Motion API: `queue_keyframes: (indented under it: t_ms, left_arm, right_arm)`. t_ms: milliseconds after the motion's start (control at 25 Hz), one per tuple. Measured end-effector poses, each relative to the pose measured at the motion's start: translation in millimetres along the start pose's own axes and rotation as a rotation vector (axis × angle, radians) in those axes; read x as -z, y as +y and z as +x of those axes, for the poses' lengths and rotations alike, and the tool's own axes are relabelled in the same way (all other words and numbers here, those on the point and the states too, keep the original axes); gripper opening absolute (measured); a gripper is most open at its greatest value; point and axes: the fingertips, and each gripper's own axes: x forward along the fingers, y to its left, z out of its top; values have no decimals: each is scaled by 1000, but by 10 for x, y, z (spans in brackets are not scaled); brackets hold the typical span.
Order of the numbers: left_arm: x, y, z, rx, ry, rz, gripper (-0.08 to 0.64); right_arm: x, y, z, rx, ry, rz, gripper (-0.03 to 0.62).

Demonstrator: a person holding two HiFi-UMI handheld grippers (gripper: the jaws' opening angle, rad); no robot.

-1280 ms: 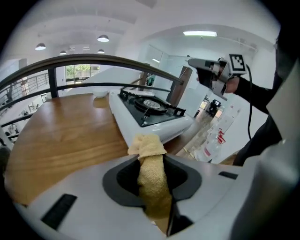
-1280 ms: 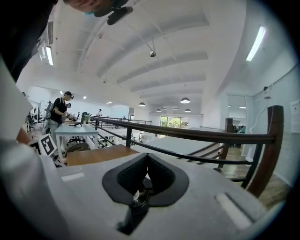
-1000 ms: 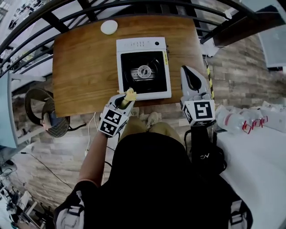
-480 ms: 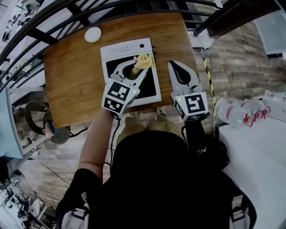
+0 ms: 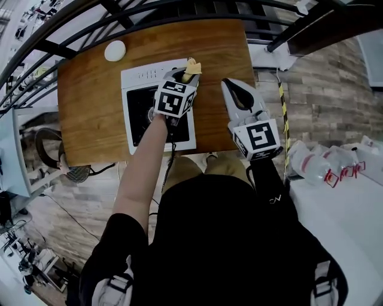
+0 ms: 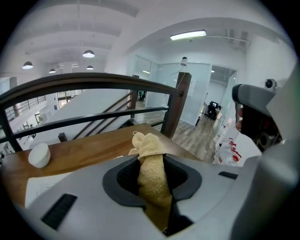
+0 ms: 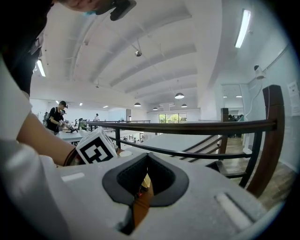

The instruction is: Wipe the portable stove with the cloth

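Note:
The portable stove [image 5: 136,128] is white with a black top and lies on the wooden table [image 5: 90,113]. My left gripper [image 5: 184,72] reaches over its far right corner, near the control strip. It is shut on a yellow cloth [image 5: 192,67] whose end sticks out past the tips. In the left gripper view the cloth [image 6: 152,171] fills the gap between the jaws of the left gripper [image 6: 153,159]. A white corner of the stove [image 6: 40,185] shows below left. My right gripper [image 5: 236,91] hovers over the table just right of the stove, jaws together and holding nothing. The right gripper view shows the right gripper [image 7: 146,163] aimed at the railing.
A white round object [image 5: 115,51] sits on the table's far left; it also shows in the left gripper view [image 6: 39,155]. A black railing [image 5: 179,9] runs behind the table. A white table with plastic bags [image 5: 335,167] stands at the right. A chair [image 5: 51,149] is at the left.
My left gripper has carried the cloth from the stove's near edge across its top to the far right corner. The right gripper has stayed beside the stove's right side.

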Motion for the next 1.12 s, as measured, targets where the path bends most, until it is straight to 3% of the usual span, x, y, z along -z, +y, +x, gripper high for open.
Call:
queue_keyframes:
  t_ms: [200, 480, 680, 1120]
  left_arm:
    - [-81, 150, 359, -93, 96, 76, 94]
    - [-259, -80, 476, -78, 89, 55, 94]
    - [-64, -24, 542, -169, 201, 143, 92]
    - [355, -438, 58, -105, 218, 67, 92]
  right_arm:
    - [144, -196, 8, -27, 20, 19, 4]
    - [212, -295, -35, -55, 22, 20, 3]
    - [190, -363, -77, -52, 9, 19, 4]
    - [-10, -332, -167, -53, -33, -19, 3]
